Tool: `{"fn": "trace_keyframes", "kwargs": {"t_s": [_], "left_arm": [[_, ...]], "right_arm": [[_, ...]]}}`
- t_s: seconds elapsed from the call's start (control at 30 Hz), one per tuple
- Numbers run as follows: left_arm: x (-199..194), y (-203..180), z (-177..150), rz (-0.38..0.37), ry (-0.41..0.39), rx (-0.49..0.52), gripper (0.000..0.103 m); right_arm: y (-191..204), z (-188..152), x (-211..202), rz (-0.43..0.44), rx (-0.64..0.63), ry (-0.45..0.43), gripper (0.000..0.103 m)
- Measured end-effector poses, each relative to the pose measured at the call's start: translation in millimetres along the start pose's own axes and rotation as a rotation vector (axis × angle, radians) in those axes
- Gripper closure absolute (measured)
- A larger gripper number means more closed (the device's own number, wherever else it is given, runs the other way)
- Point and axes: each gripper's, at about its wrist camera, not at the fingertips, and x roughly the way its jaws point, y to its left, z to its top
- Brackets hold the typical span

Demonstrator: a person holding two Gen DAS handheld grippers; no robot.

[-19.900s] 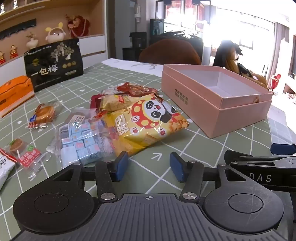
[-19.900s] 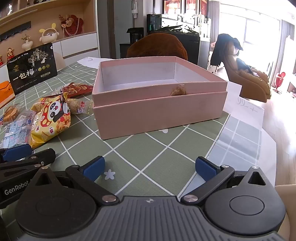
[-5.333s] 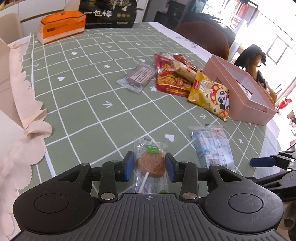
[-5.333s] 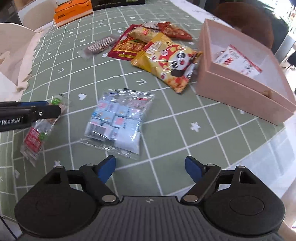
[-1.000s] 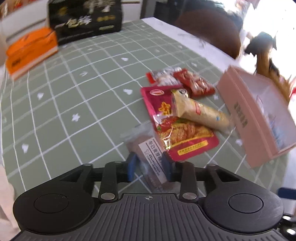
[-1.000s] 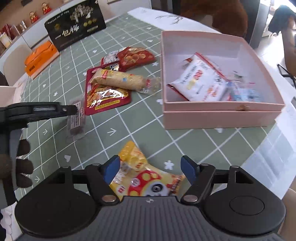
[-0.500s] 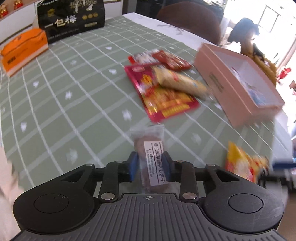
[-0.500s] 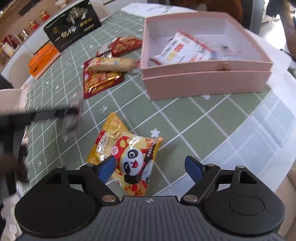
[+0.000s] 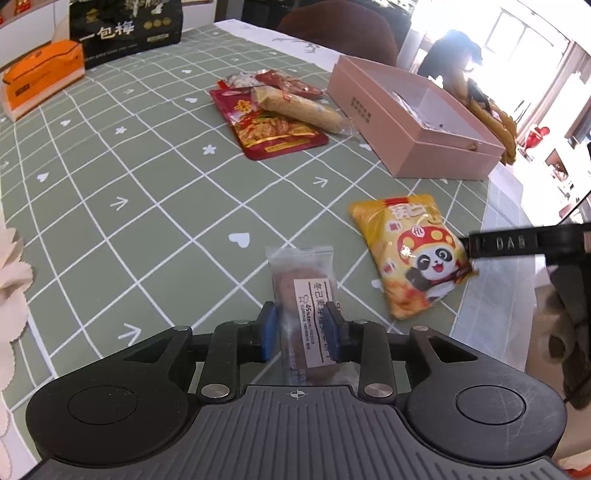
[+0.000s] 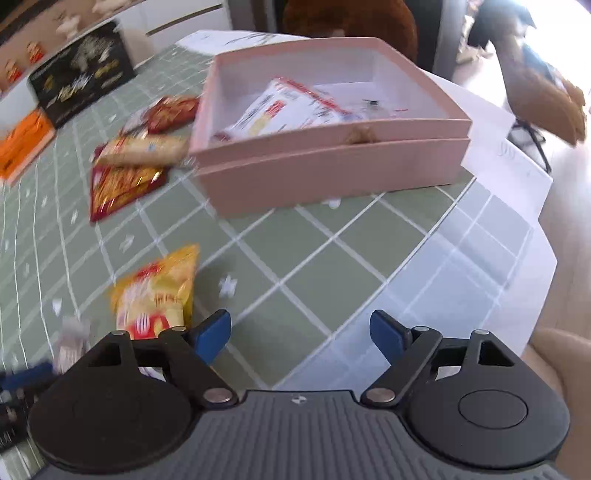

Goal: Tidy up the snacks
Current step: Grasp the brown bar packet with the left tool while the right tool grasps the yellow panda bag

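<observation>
Left gripper [image 9: 300, 329] jaws, opening slightly, clamp the clear biscuit packet [image 9: 303, 295]; right gripper [image 10: 300, 332] wide open, empty, right of panda bag [image 10: 157, 295].

Bright daylight floods through a window [image 9: 517, 40] beyond the counter [image 9: 110, 177], covered in a green grid-patterned cloth; a brown chair [image 9: 340, 26] stands at its far edge, beside white cabinets [image 10: 177, 18].

Cookie packet [image 9: 303, 291]: clear glossy film, matt white paper label.
Panda snack bag [image 9: 413, 254]: shiny yellow foil-plastic.
Pink box [image 10: 332, 166]: matt card, probably paper-covered.
Tablecloth [image 9: 155, 192]: smooth green, faint sheen.
Left gripper [image 9: 300, 330]: matt black plastic, blue pads.
</observation>
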Motion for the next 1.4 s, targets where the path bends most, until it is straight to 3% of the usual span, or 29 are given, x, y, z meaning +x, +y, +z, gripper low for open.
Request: {"fn": "trace_keyframes", "kwargs": {"t_s": [0.1,0.23,0.37,0.5,0.6,0.87,0.97,1.1,1.23,1.4], "left_arm": [[2,-7,0,0.013,-0.002,0.040,0.066],[7,-25,-2,0.049,-0.012,0.150,0.055],[11,-32,-4,0.071,-0.027,0.198,0.054],[6,-17,-2,0.039,-0.030,0.135,0.060],[3,-5,-1,0.067,-0.034,0.087,0.061],[-2,3,-5,0.044,-0.040,0.068,0.060],[-3,5,-5,0.035,-0.042,0.058,0.060],[-3,7,-6,0.025,-0.047,0.044,0.060],[-3,7,-6,0.016,-0.051,0.039,0.057],[-2,5,-4,0.020,-0.040,0.046,0.058]], "right_arm": [[6,-9,-7,-0.001,-0.034,0.015,0.020],[-2,-11,-10,0.006,0.023,0.013,0.016],[-7,-12,-8,0.001,0.075,0.010,0.012],[-10,-10,-19,0.025,0.129,-0.002,0.012],[-3,-8,-34,0.073,0.128,-0.040,0.012],[65,6,-17,0.162,0.006,0.039,0.012],[83,10,-4,0.110,-0.030,0.058,0.012],[71,6,-1,0.057,0.006,0.057,0.012],[48,-2,-1,0.060,0.040,0.063,0.010],[52,-10,-2,0.035,0.000,0.050,0.003]]}}
